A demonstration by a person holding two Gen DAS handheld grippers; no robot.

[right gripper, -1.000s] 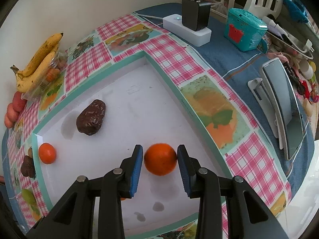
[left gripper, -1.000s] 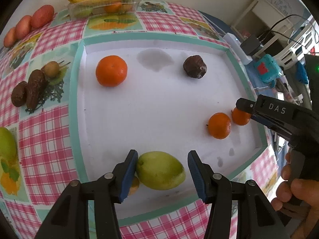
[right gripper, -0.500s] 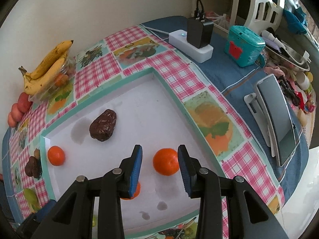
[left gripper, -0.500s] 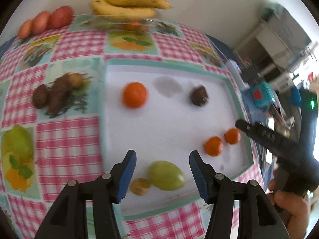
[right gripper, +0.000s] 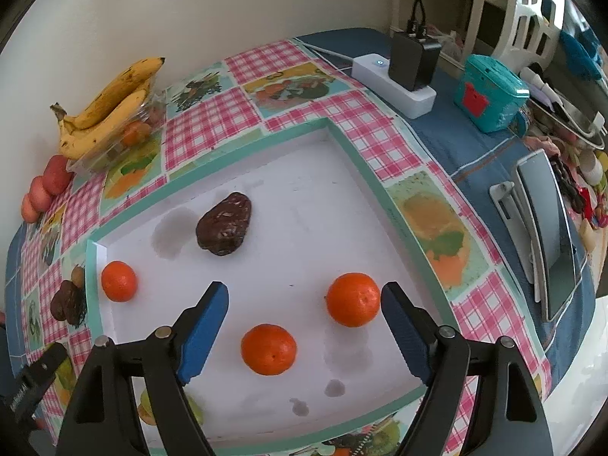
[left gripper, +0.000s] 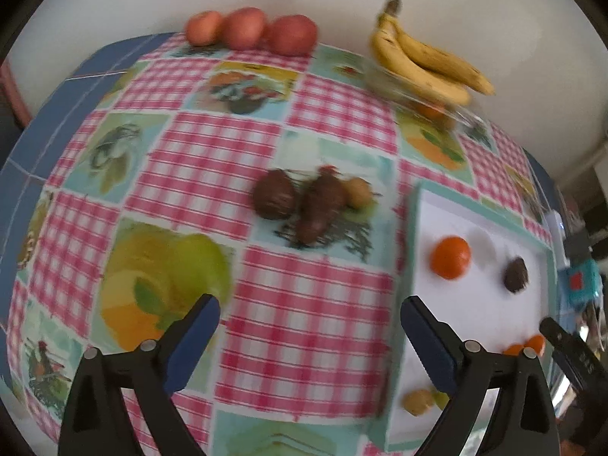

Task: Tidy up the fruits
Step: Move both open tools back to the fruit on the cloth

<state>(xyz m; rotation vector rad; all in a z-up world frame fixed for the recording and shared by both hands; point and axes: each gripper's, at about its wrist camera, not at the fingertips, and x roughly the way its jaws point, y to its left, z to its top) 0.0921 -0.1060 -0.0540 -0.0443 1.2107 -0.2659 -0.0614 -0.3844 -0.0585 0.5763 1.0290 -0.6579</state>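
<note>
- Since one second ago: the left gripper (left gripper: 309, 336) has swung off the white tray (right gripper: 304, 190) to the left; the green fruit that sat between its jaws is now almost out of its view. It hangs above the checked tablecloth (left gripper: 304, 304), jaws spreading wide, nothing between them.
- The right gripper (right gripper: 304, 326) held an orange (right gripper: 353, 299) a second ago. Its jaws are now opening; that orange rests on the tray just inside the right pad, not pressed.
- A second orange (right gripper: 268, 349) lies on the tray between the right jaws, nearer the left pad, touching neither.
- A third orange (right gripper: 119, 280) sits near the tray's left edge; a dark wrinkled fruit (right gripper: 224, 224) lies towards the middle back, beside a damp patch.
- Left wrist view, blurred: two dark fruits (left gripper: 296, 201) and a small brownish one (left gripper: 357, 192) are grouped on the cloth left of the tray.
- Bananas (right gripper: 110, 102) lie on a clear container at the wall; three red fruits (left gripper: 250, 30) stand in a row at the wall.
- Right of the tray: a white power strip (right gripper: 391, 83) with a black charger, and a teal box (right gripper: 490, 91).
</note>
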